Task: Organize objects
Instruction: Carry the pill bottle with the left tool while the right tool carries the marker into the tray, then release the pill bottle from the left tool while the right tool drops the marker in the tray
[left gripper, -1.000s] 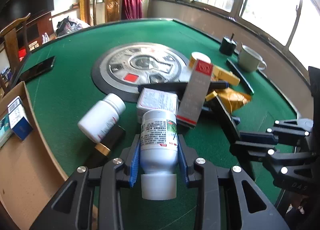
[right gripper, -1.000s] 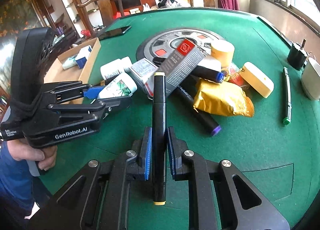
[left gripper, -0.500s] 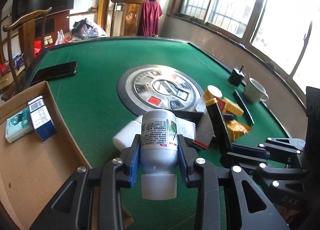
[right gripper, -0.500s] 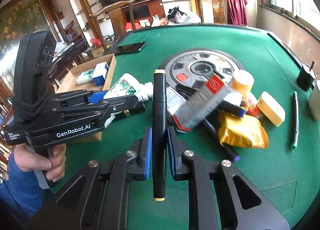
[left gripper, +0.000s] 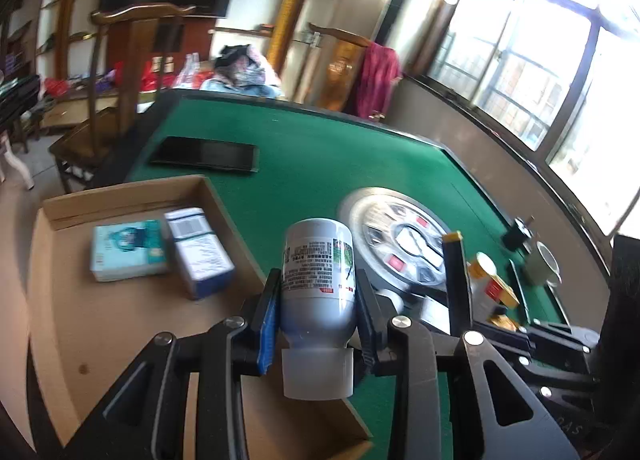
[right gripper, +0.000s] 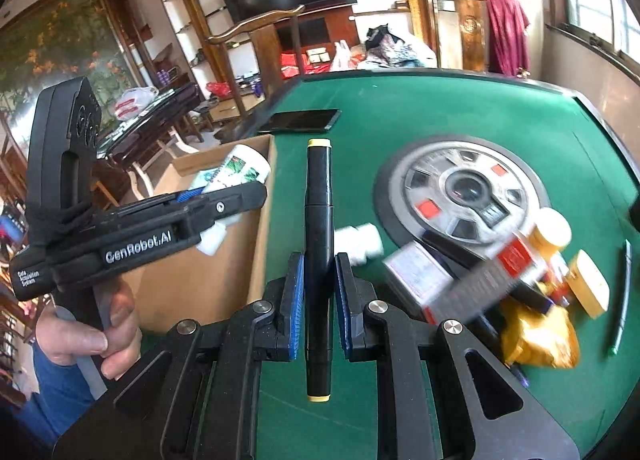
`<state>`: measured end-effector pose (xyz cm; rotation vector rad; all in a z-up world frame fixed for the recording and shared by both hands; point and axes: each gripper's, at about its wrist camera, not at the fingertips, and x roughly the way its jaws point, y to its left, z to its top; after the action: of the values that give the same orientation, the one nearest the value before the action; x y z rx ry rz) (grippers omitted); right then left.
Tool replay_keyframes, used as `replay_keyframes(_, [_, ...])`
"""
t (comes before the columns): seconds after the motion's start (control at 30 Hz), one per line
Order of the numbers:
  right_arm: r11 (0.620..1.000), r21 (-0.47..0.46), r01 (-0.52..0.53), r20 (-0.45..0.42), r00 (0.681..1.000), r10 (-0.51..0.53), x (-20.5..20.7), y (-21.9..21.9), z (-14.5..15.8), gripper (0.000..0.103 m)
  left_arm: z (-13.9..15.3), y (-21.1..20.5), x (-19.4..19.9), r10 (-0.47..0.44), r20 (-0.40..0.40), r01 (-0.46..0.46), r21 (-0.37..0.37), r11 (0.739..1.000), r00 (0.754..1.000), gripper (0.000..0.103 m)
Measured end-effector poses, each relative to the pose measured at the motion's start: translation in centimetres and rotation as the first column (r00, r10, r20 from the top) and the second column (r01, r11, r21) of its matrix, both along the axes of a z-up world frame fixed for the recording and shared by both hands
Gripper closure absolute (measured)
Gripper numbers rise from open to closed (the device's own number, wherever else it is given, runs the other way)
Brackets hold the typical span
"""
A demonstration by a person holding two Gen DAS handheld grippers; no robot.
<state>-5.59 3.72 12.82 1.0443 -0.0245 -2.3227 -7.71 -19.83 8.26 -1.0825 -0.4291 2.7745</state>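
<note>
I am holding a white pill bottle (left gripper: 318,280) in my left gripper (left gripper: 318,296), jaws clenched on its body just above the cap, cap end toward the camera. It is hanging over the near edge of the cardboard box (left gripper: 120,324), which is sitting against the green worktop (left gripper: 320,156). Two small cartons (left gripper: 160,252) are already lying inside the box.

I am judging the bottle light, rigid and smooth-walled; the label gives the pads some bite, and the mid-body hold looks sound.

My right gripper (right gripper: 318,292) is grasping a black marker (right gripper: 319,260) around its middle, jaws clenched, with both yellow ends projecting clear of the pads. I am judging it light, stiff and prone to pivoting if held off-centre, so the central grip suits it.

The left view is showing the box floor and its contents, which the right view mostly hides. The right view is showing the left gripper from the side with the bottle tilted over the box, and the remaining pile (right gripper: 520,272) of packets, cartons and bottles on the worktop, blurred. A phone (left gripper: 204,154) is lying beyond the box.
</note>
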Motion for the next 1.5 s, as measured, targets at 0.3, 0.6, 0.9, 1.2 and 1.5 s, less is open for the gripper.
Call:
replay_keyframes(0.3, [0.994,-0.019,-0.110,0.064,0.992,0.111,-2.1,-7.9,-0.3,0.088,-1.5,-9.4,-0.8,0.254,0.084,-0.256,0.012,0.967,0.964,0.069])
replay_keyframes(0.6, [0.976,0.020,-0.215,0.142,0.967,0.210,-3.8,-16.8,-2.3,0.088,-4.4,-16.0,-1.3,0.396,0.197,-0.409,0.029,0.912,0.897,0.069])
replay_keyframes(0.9, [0.962,0.015,-0.271,0.216,0.941,0.262,-5.0,-23.0,-4.6,0.088,-5.8,-16.8,-1.6,0.411,0.241,-0.430,0.029,0.902,0.879,0.069])
replay_keyframes(1.2, [0.963,-0.024,-0.268,0.276,0.924,0.264,-6.9,-25.6,-6.9,0.088,-5.9,-16.9,-1.7,0.423,0.238,-0.441,0.025,0.897,0.874,0.069])
replay_keyframes(1.5, [0.962,-0.067,-0.263,0.278,0.921,0.271,-7.4,-25.9,-7.7,0.088,-5.8,-16.9,-1.7,0.425,0.238,-0.447,0.046,0.893,0.873,0.069])
